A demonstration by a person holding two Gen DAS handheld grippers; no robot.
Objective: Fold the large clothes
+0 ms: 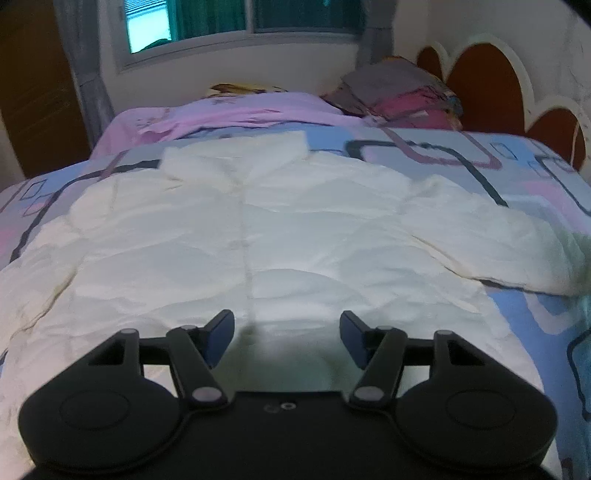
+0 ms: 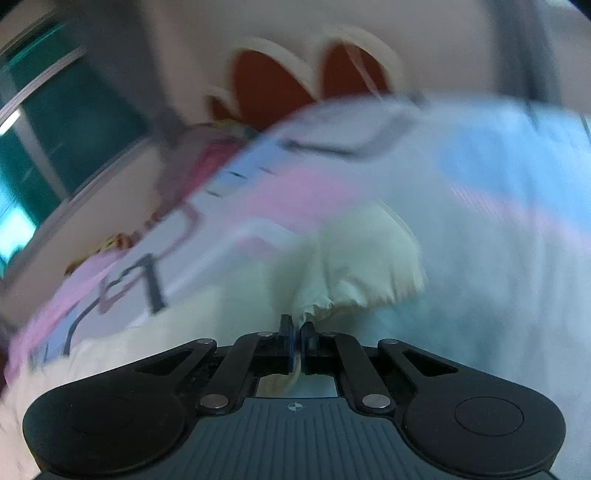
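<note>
A large white puffy jacket [image 1: 258, 236] lies spread flat on the bed, collar [image 1: 236, 155] at the far end, one sleeve [image 1: 498, 240] stretched out to the right. My left gripper [image 1: 287, 334] is open and empty, hovering just above the jacket's near hem. In the right wrist view, which is blurred, my right gripper [image 2: 297, 332] is shut on a bunched piece of the jacket's white fabric [image 2: 354, 266], apparently the sleeve cuff, held above the bedspread.
The bed carries a blue, pink and white patterned bedspread [image 1: 535, 325]. A pink quilt [image 1: 229, 114] and stacked pillows [image 1: 402, 92] lie at the far end. A red scalloped headboard [image 1: 487, 81] stands at right, a window [image 1: 221, 22] behind.
</note>
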